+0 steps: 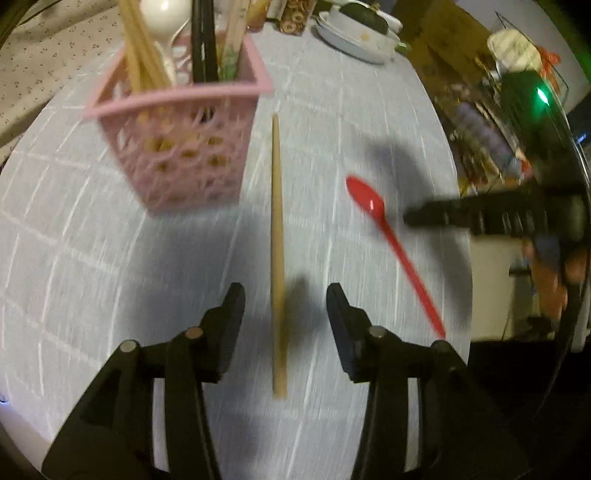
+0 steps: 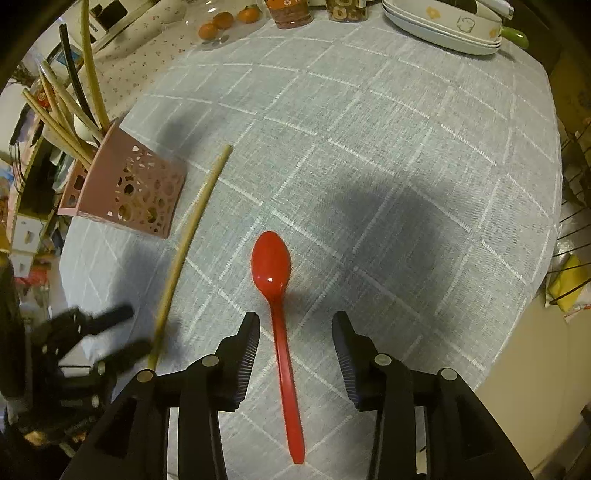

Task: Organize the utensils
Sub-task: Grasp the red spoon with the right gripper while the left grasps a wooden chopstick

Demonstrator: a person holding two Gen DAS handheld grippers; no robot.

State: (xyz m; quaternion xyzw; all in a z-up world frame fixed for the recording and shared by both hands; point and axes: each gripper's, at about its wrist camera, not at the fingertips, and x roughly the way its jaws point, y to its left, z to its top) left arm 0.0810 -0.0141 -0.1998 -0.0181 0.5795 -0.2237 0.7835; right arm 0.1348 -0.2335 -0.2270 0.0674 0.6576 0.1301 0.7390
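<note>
A tan chopstick (image 1: 277, 251) lies on the grey checked tablecloth, pointing away, just right of a pink perforated utensil basket (image 1: 173, 144) that holds chopsticks, black sticks and a white spoon. My left gripper (image 1: 286, 295) is open, its jaws on either side of the chopstick's near part, empty. A red plastic spoon (image 2: 279, 332) lies with its bowl pointing away. My right gripper (image 2: 295, 325) is open, jaws either side of the spoon's handle, empty. The spoon (image 1: 391, 243) and right gripper (image 1: 443, 218) also show in the left wrist view; the chopstick (image 2: 188, 254), basket (image 2: 125, 188) and left gripper (image 2: 122, 332) show in the right wrist view.
Stacked white dishes (image 2: 443, 22) stand at the table's far edge, with jars (image 2: 291, 11) and oranges (image 2: 221, 22) beside them. The table edge (image 2: 532, 295) drops off at the right. A wire rack with clutter (image 1: 491, 122) stands beyond the table.
</note>
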